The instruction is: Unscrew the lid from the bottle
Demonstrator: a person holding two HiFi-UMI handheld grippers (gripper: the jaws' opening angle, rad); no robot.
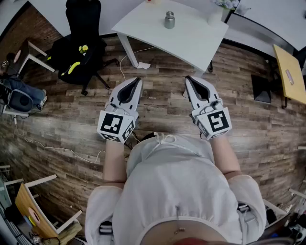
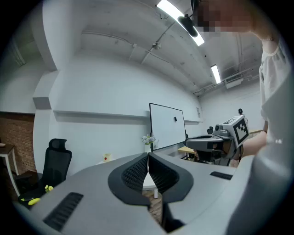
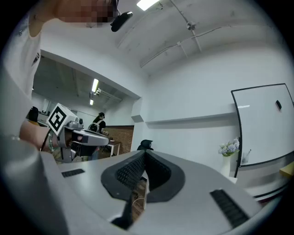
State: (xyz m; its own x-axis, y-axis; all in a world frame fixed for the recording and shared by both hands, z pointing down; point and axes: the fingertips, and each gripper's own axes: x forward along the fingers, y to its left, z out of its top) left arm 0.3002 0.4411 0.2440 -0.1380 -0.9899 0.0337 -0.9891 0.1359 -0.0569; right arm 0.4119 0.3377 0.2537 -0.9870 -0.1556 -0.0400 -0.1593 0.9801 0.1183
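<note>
Head view: both claws are held level above a floor (image 1: 158, 103) of dark wood-grain planks, side by side and apart. Left claw (image 1: 138, 81): grey moulded shell tapering to a point, with black ribbed pads inside, jaws closed together with nothing between them. Right claw (image 1: 188, 79): same shape and finish, jaws also closed and empty. Each carries a white cube printed with black square markers at its rear. The bottle (image 1: 169, 20) is a small, squat cylinder of dull grey metal. It stands upright on the white, smooth, flat-topped surface (image 1: 191, 40) ahead, well apart from both claws. Its lid (image 1: 169, 14) is on top. A black mesh office chair (image 1: 81, 43) with yellow items on the seat stands left of the surface. A white cable (image 1: 62, 149) trails over the planks. The person's pale fabric top (image 1: 177, 182) fills the lower frame.

Left gripper view: the two black pads, cross-hatched in fine ridges, meet along a thin vertical seam at the tip (image 2: 148, 156). Nothing is gripped. The grey shell around them is matte and rounded, with a slotted vent on either side. Beyond stand a black-framed whiteboard (image 2: 166, 126), a white vase of pale flowers (image 2: 148, 140) and smooth white walls. The right claw shows at the right edge of this view.

Right gripper view: ridged black pads are pressed together at the tip (image 3: 144, 153), and nothing is held. The same whiteboard and flowers lie to the right. The left claw, with its marker cube, shows at the left, and a brick wall (image 3: 120, 135) lies behind it.
</note>
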